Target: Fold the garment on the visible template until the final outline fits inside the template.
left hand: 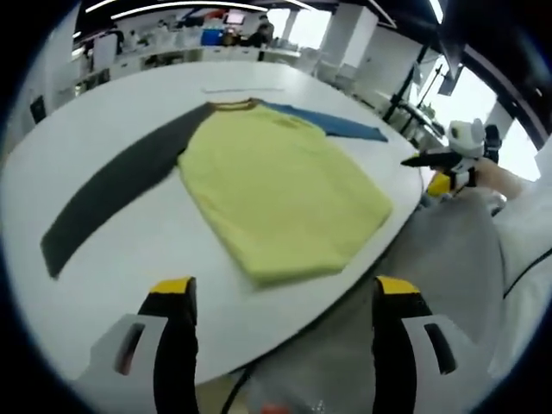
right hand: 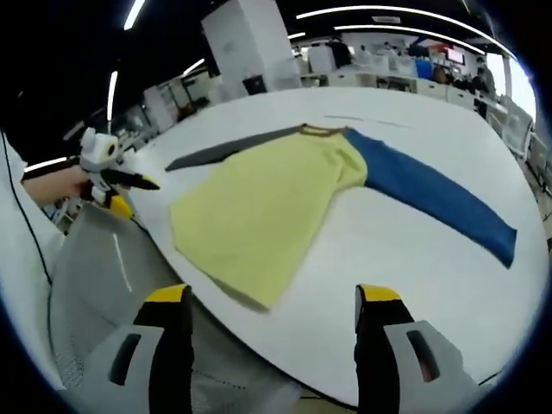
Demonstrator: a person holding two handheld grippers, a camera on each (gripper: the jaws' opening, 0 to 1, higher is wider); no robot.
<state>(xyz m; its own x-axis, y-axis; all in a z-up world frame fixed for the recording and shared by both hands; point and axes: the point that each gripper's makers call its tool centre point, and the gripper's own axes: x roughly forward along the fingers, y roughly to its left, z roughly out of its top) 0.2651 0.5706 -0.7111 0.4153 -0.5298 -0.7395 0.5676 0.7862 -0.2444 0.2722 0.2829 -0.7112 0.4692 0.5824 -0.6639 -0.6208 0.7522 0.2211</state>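
Shirt [left hand: 276, 194] flat ahead, hem toward you; grey sleeve [left hand: 112, 194] nearer your left gripper [left hand: 280, 297], blue sleeve [right hand: 435, 194] your right gripper [right hand: 272, 302]; both released, empty

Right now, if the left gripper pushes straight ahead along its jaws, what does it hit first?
Probably the near hem of the yellow long-sleeved shirt on the white table; the left gripper is open and empty. Depth is unclear.

Bright, even light under ceiling strip lamps [right hand: 134, 13]

Windows [left hand: 470, 95] glare white; fisheye bends and softens edges; the bench [left hand: 112, 250] carries faint shadows.
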